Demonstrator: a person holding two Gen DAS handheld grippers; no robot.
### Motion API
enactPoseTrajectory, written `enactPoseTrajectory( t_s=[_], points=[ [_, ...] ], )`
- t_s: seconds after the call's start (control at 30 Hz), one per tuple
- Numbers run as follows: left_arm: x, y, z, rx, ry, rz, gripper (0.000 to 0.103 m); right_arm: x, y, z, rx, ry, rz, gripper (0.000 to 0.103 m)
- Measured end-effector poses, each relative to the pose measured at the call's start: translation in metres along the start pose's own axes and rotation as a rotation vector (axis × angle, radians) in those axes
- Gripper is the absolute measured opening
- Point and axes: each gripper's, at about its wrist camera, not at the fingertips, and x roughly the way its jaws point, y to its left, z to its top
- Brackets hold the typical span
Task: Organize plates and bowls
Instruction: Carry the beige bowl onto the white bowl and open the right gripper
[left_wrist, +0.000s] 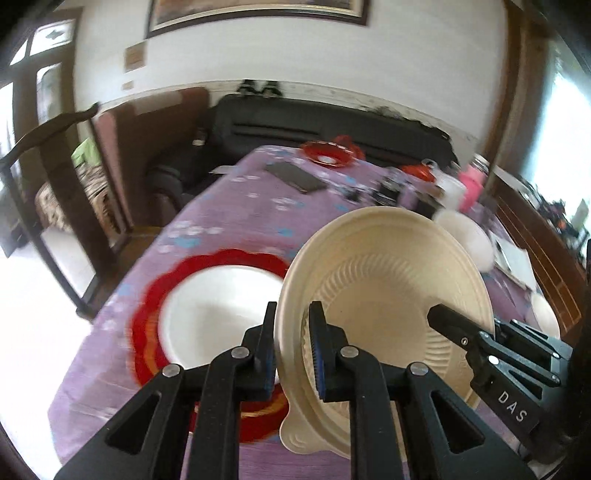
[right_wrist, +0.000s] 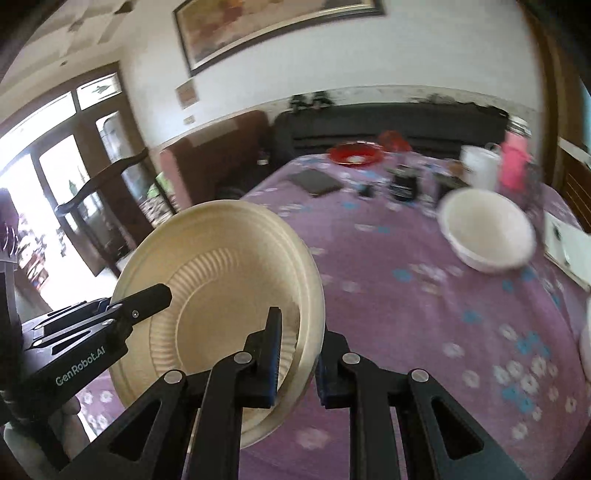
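Observation:
A cream ribbed plate (left_wrist: 388, 280) is held tilted above the purple table by both grippers. My left gripper (left_wrist: 293, 314) is shut on its left rim. My right gripper (right_wrist: 299, 325) is shut on its right rim; the plate (right_wrist: 221, 273) fills the left of the right wrist view. The right gripper's finger (left_wrist: 448, 319) shows over the plate in the left wrist view, and the left gripper's finger (right_wrist: 147, 299) shows in the right wrist view. A red-rimmed white plate (left_wrist: 218, 306) lies on the table below and left. A white bowl (right_wrist: 487, 232) stands at the right.
The purple flowered tablecloth (right_wrist: 406, 314) covers the table. At the far end are a red dish (right_wrist: 354, 153), a dark flat case (right_wrist: 314, 182), a white mug (right_wrist: 480, 166), a pink bottle (right_wrist: 517, 158) and small dark items. Papers (right_wrist: 565, 247) lie at the right edge. Another white dish (left_wrist: 546, 317) shows at right.

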Motion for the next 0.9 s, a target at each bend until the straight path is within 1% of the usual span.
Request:
enactPoseTrajectory(
  t_s=[0.1, 0.17, 0.3, 0.43, 0.77, 0.83, 0.9],
  points=[
    [0.0, 0.029, 0.007, -0.033, -0.007, 0.045, 0.016, 0.023, 0.027, 0.011, -0.03, 0.032, 0.028, 0.017],
    [0.006, 0.046, 0.01, -0.041, 0.0, 0.081, 0.017, 0.038, 0.037, 0.014, -0.036, 0.053, 0.036, 0.018],
    [0.025, 0.071, 0.009, -0.067, 0.033, 0.114, 0.018, 0.07, 0.052, 0.016, -0.038, 0.096, 0.038, 0.018],
    [0.042, 0.083, 0.005, -0.084, 0.066, 0.124, 0.018, 0.093, 0.057, 0.014, -0.044, 0.135, 0.021, 0.018],
    [0.065, 0.094, 0.003, -0.105, 0.107, 0.139, 0.02, 0.111, 0.061, 0.012, -0.06, 0.171, 0.005, 0.018],
    [0.065, 0.095, 0.002, -0.106, 0.107, 0.151, 0.028, 0.112, 0.063, 0.011, -0.07, 0.163, -0.001, 0.018],
    [0.061, 0.097, 0.002, -0.117, 0.096, 0.156, 0.056, 0.112, 0.066, 0.012, -0.08, 0.156, -0.001, 0.018]
  ],
)
